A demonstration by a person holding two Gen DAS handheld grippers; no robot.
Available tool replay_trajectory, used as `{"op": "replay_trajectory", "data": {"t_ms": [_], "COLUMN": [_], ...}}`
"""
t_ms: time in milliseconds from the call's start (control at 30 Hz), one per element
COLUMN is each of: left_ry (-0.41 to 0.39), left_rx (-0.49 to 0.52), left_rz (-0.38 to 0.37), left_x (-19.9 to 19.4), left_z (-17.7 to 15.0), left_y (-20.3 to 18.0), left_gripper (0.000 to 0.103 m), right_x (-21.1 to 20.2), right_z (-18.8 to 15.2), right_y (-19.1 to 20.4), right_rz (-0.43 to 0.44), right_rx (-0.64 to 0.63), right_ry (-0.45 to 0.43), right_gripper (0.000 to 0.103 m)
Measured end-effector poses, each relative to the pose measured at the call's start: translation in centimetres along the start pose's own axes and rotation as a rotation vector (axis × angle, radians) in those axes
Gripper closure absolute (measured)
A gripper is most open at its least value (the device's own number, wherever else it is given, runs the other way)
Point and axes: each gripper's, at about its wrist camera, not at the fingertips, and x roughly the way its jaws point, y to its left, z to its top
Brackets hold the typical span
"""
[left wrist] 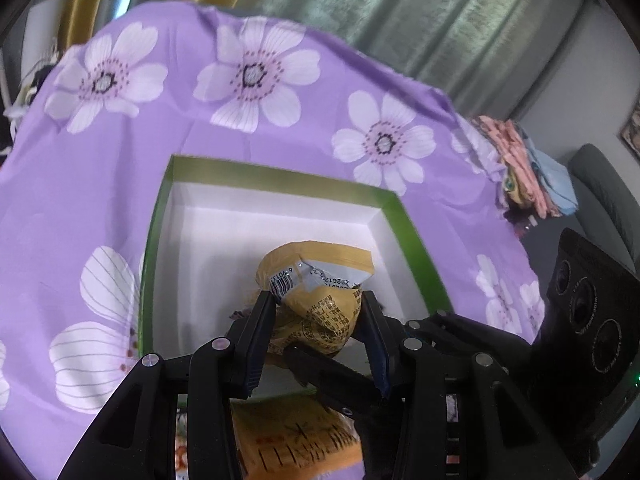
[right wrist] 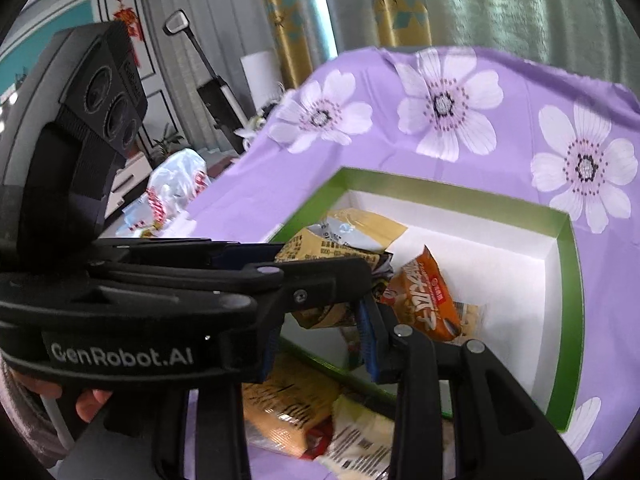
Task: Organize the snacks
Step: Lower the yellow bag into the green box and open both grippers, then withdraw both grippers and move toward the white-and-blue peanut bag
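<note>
- Your left gripper [left wrist: 318, 308] has its fingers [left wrist: 256, 336] pinching a crumpled yellow snack packet [left wrist: 320, 280], and the packet hangs over the near part of the green-rimmed box [left wrist: 276, 174], above its white floor.
- Your right gripper [right wrist: 320, 320] is crossed by the left one in its own view; its fingers [right wrist: 368, 336] stand a little apart with the lower end of that same yellow packet between them. I can't tell whether they press on it.
- An orange packet [right wrist: 424, 300] already lies inside the box, just right of the one you hold.
- Lower the yellow packet until it rests on the box floor before letting go, and aim for the free white area on the left so it does not pile on the orange one.
- Free one gripper first, then the other, so the crumpled wrapper does not snag and get dragged back out.
- More packets [right wrist: 288, 404] wait on the purple flowered cloth [left wrist: 80, 184] over the bench, just outside the near wall of the box.
</note>
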Motion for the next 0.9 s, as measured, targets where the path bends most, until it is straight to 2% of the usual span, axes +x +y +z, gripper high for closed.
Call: {"op": "replay_trajectory", "data": {"t_ms": [167, 233, 267, 300, 367, 433, 500, 667, 800, 900], "left_ry": [0.01, 0.028, 0.032, 0.033, 0.019, -0.004, -0.022, -0.081, -0.117, -0.138], "left_rx": [-0.046, -0.057, -0.06, -0.065, -0.075, -0.076, -0.077, -0.064, -0.082, -0.077], "left_rz": [0.008, 0.042, 0.058, 0.07, 0.075, 0.071, 0.084, 0.128, 0.145, 0.184], "left_x": [1.0, 1.4, 1.4, 1.3, 0.6, -0.4, -1.7, -5.1, -7.9, -9.6], "left_z": [0.1, 0.1, 0.2, 0.1, 0.0, 0.0, 0.0, -0.5, -1.5, -2.6], "left_y": [1.0, 1.4, 1.6, 1.8, 2.1, 2.3, 2.5, 2.8, 3.3, 3.3], "left_gripper": [0.06, 0.06, 0.053, 0.041, 0.025, 0.025, 0.024, 0.018, 0.018, 0.018], "right_x": [1.4, 1.4, 1.3, 1.2, 0.7, -0.2, -1.1, -4.1, -6.2, -7.6], "right_z": [-0.1, -0.1, 0.0, -0.1, -0.1, -0.2, -0.4, -1.7, -3.3, -4.6], "right_y": [-0.4, -0.4, -0.4, -0.4, -0.6, -0.9, -1.1, -1.9, -2.1, -2.1], "right_rz": [-0.028, -0.026, -0.036, -0.055, -0.064, -0.068, -0.075, -0.093, -0.104, -0.106], "right_rx": [0.0, 0.001, 0.001, -0.003, 0.001, 0.012, 0.029, 0.064, 0.093, 0.122], "right_ry": [0.037, 0.041, 0.039, 0.038, 0.032, 0.019, 0.004, -0.019, -0.032, -0.04], "right_gripper": [0.066, 0.058, 0.049, 0.044, 0.043, 0.042, 0.037, 0.036, 0.034, 0.03]}}
